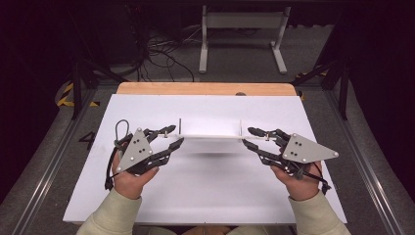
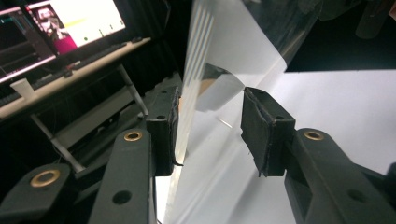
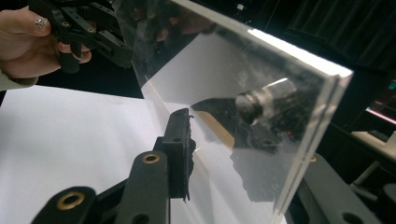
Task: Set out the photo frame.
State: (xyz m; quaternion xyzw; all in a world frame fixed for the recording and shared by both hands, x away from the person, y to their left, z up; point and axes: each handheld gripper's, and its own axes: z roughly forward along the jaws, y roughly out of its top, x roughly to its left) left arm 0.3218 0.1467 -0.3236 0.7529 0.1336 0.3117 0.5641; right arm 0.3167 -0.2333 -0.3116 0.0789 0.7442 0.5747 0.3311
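Note:
A clear acrylic panel point(image 1: 210, 128) stands upright on edge at the middle of the white table point(image 1: 205, 196). My left gripper point(image 1: 175, 134) is at its left end and my right gripper point(image 1: 247, 136) at its right end, each with one jaw on either side of it. In the left gripper view the panel point(image 2: 224, 42) touches the left pad point(image 2: 163, 135), with a wide gap to the right pad; the left gripper point(image 2: 210, 130) is open. In the right gripper view the panel point(image 3: 233, 70) stands between the jaws of the right gripper point(image 3: 247, 158), which looks open, its far jaw blurred behind the plastic.
A wooden strip point(image 1: 205, 88) runs along the table's far edge. Beyond it on the floor are a white frame point(image 1: 242, 29) and loose cables point(image 1: 161, 54). A desk with monitors point(image 2: 70, 23) and a paper cup point(image 2: 22, 87) stands off to the side.

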